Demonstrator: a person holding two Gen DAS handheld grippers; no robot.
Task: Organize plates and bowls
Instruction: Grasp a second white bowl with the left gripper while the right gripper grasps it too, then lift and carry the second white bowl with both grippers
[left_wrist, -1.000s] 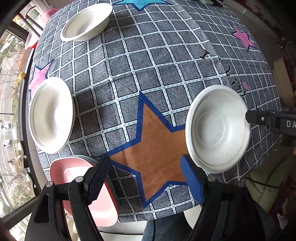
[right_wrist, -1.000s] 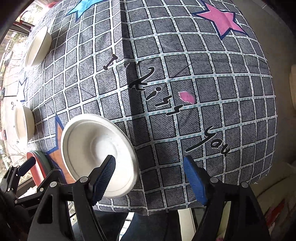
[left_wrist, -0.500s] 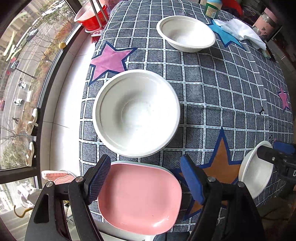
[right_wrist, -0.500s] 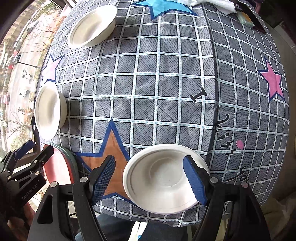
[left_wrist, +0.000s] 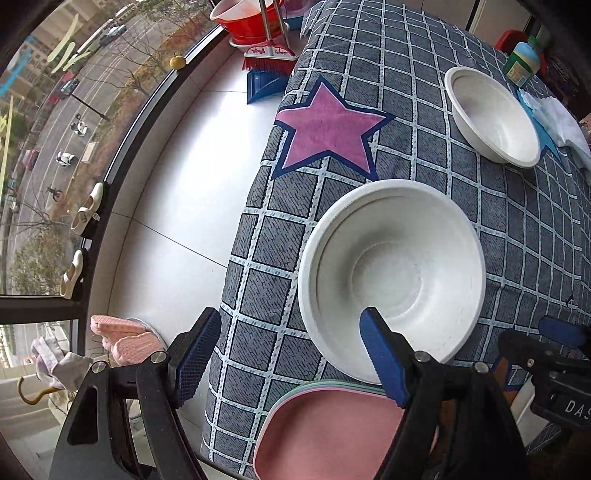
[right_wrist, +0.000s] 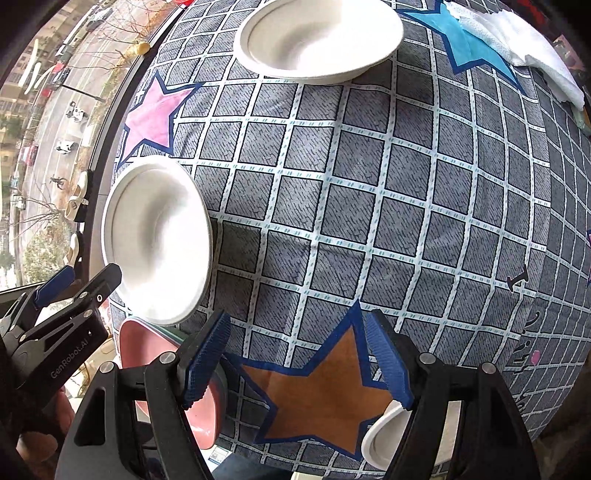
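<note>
Both grippers swung leftward over the checked tablecloth, jaws spread, empty.

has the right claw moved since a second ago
Yes. The right claw now hangs over the orange star; earlier it straddled that bowl's rim.

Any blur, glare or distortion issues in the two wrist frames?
Left wrist: sharp; strong fisheye bowing of the tablecloth grid; soft daylight from the window, no hard shadows. Right wrist: near bowl smeared with motion blur, far bowl slightly soft, grid bulges outward; no glare in either.
</note>
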